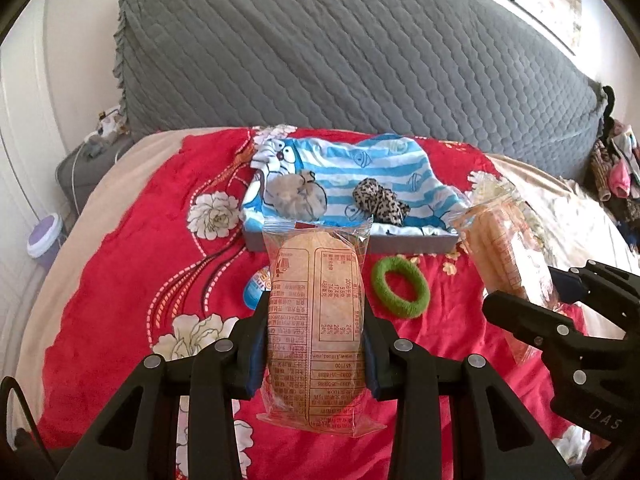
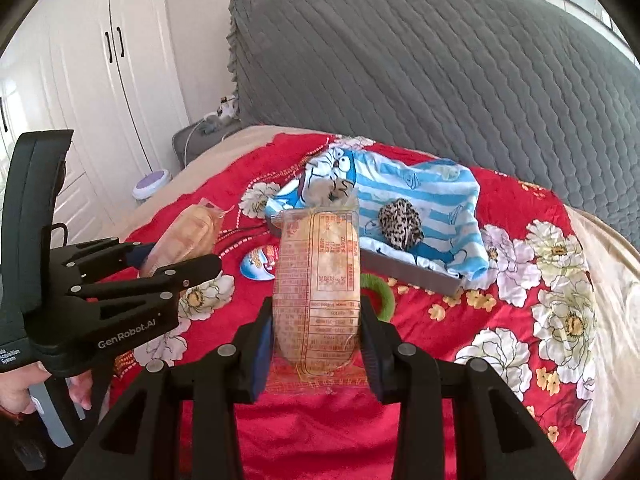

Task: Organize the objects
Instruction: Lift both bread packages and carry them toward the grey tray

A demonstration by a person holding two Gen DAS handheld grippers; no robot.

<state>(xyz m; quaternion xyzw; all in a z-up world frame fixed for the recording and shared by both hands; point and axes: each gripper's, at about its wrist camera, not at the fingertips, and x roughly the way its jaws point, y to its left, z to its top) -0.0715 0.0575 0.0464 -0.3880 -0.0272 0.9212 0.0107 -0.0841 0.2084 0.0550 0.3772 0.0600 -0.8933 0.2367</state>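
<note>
Each tool grips a wrapped bread pack above the red bedspread (image 1: 132, 248): the left tool (image 1: 316, 344) is closed on one pack (image 1: 316, 312), squeezed across its middle, and the right tool (image 2: 318, 340) is closed on a second pack (image 2: 318, 280) the same way. Both packs stand roughly lengthwise along the fingers, well off the bed. The main risk, as I judge it, is the slick film: the pads press on soft bread through loose plastic, so a pack could slide out or tip forward if a tool tilts down, and a harder squeeze would crush the bread. The two tools are also near each other; the right one shows at the right edge of the left view, so moving both to the tray together could knock the packs together or clip the tray's wall. The grey tray (image 1: 400, 242) lies ahead on the bed, lined with a blue striped cartoon cloth (image 1: 384, 164) that spills over its far side. On the cloth rest a beige scrunchie (image 1: 296, 196) and a leopard scrunchie (image 1: 380, 200), apart from each other. That leaves little bare room, so a pack dropped in could land on a scrunchie and roll, or drag the loose cloth. Outside the tray, just in front of it, a green ring (image 1: 400, 288) and a small blue packet (image 1: 256, 284) lie on the bedspread, not yet sorted.
</note>
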